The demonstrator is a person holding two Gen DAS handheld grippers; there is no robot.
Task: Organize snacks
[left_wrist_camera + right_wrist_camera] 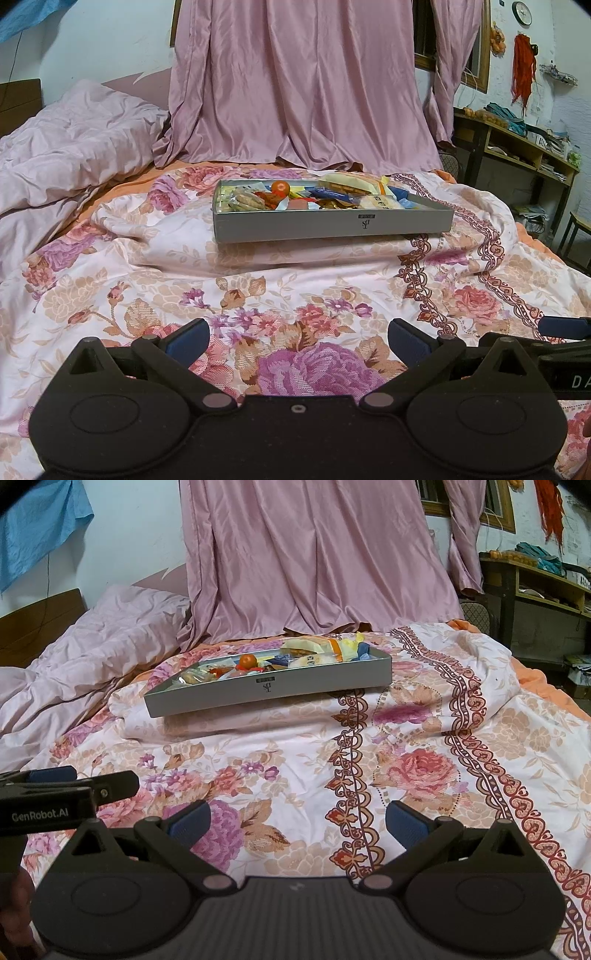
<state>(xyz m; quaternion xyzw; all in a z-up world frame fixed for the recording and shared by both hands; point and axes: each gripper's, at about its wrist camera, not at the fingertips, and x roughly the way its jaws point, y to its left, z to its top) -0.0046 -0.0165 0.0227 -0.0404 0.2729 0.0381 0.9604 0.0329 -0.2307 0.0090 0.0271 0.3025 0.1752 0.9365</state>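
On bed ahead of me, grey tray [332, 223] sits on raised fold of floral quilt [295, 288], which leaves it tilted a bit. Snacks [306, 195] all heaped inside: cookie pack, orange round thing, blue and yellow wrappers. None loose on quilt that I see. Left tool [295, 338] hangs low, near quilt, spread wide, gripping nothing. Right tool [297, 818] just beside it, same deal: gaping, nothing in it. Both well short of tray. Fits pile waiting for sorting or gathering already finished; can't call it.
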